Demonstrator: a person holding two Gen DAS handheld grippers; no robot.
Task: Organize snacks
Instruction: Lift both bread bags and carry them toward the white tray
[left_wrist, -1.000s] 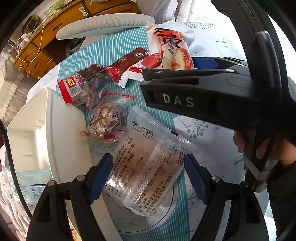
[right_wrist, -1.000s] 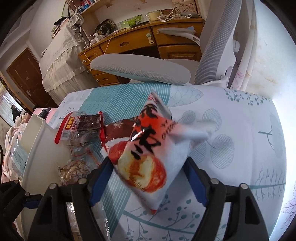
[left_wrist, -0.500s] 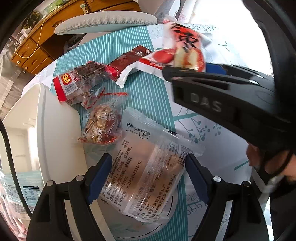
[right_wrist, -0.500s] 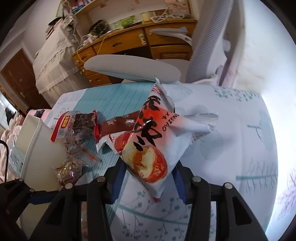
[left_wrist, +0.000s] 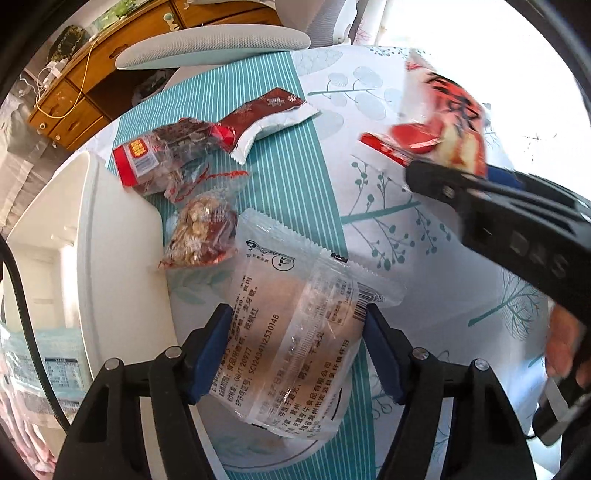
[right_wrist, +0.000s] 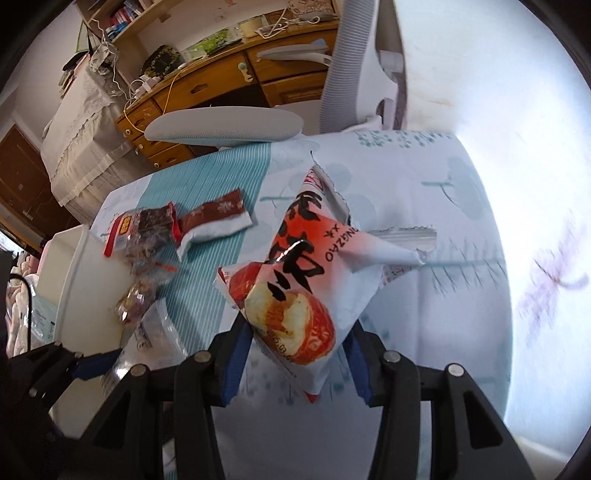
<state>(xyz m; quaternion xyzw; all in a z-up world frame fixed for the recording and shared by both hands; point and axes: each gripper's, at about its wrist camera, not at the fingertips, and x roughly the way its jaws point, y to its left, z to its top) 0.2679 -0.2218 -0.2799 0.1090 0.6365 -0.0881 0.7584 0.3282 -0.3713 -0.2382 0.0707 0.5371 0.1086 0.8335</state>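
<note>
Here, right gripper (right_wrist: 295, 354) pinching red-and-white snack bag (right_wrist: 295, 295), left gripper (left_wrist: 295, 354) just closing around clear packet (left_wrist: 291, 343).

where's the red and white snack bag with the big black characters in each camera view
Left wrist view: the red and white bag is at upper right, raised off the tablecloth, pinched in the right gripper that reaches in from the right.
Right wrist view: the same bag fills the centre, clamped at its lower end between the blue pads.
Shared landmark: the dark red wrapper with a white end lying on the teal striped cloth.
</note>
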